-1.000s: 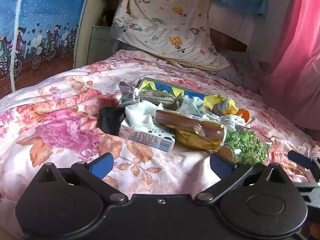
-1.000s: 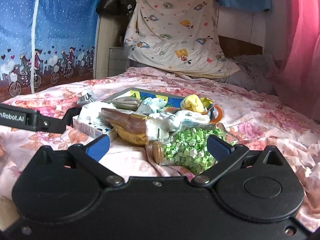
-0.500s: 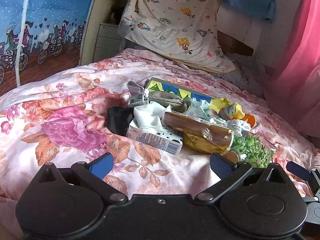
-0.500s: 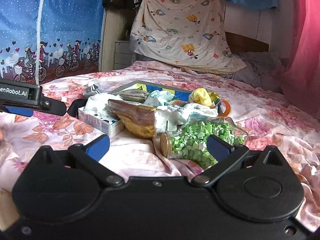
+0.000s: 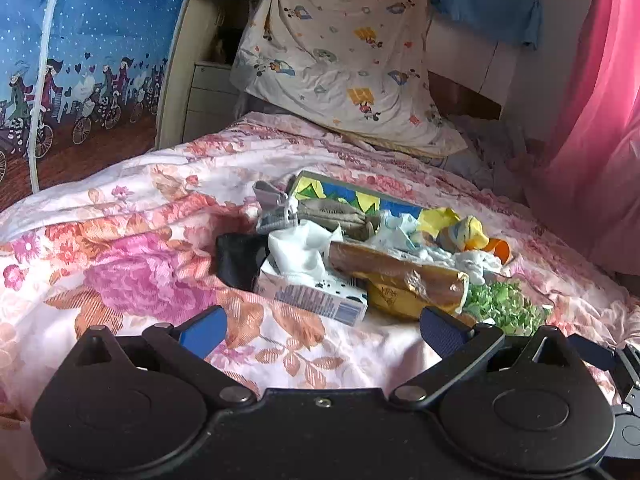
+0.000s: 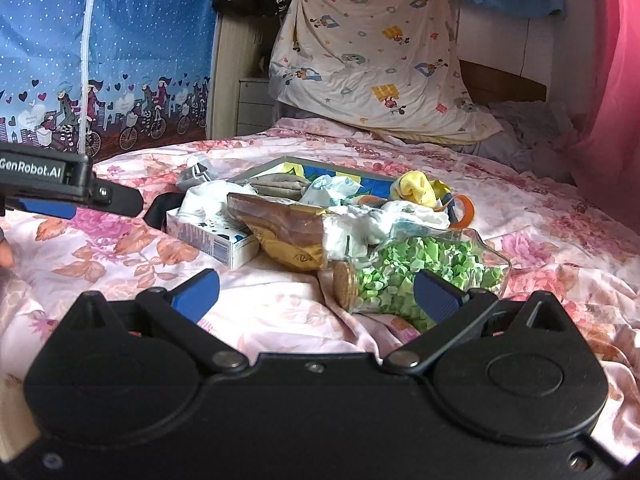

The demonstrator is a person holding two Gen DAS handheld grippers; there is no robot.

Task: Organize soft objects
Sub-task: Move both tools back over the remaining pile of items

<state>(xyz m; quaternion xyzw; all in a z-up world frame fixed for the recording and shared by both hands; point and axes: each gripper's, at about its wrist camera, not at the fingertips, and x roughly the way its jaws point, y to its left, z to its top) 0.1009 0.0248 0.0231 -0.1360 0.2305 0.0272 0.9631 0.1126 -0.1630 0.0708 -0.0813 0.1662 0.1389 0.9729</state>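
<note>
a: what does the left wrist view give you?

b: the left gripper point(image 5: 320, 328) hangs over the near part of the bed point(image 5: 120, 264), fingers wide apart, nothing between them. past it a heap of things sits mid-bed: a tissue box point(image 5: 312, 300) with white tissue sticking up, a black cloth point(image 5: 236, 260) touching its left side, a grey sock point(image 5: 272, 208) behind that.

a: and the right wrist view?

b: the right gripper point(image 6: 316, 292) is spread open too, empty. it sits closer to the right end of the heap, so the clear jar of green paper stars point(image 6: 420, 272) fills the space ahead of its right finger, lying on its side with a cork lid point(image 6: 346, 286) facing the camera. in the left view only a green patch of that jar shows.

a: anything else one camera catches alone?

b: the right view shows the left gripper from the side at the left edge, with a printed label on it. the left view shows only a dark corner of the right one at its lower right edge.

a: the soft things?

b: a yellow cloth point(image 6: 416, 188) and white crumpled fabric point(image 6: 384, 220) lie toward the far right of the heap, by an orange ring point(image 6: 466, 208). a brown snack packet point(image 6: 288, 228) lies between tissue box and jar. a flat picture-printed box point(image 5: 352, 196) lies under the far side.
</note>
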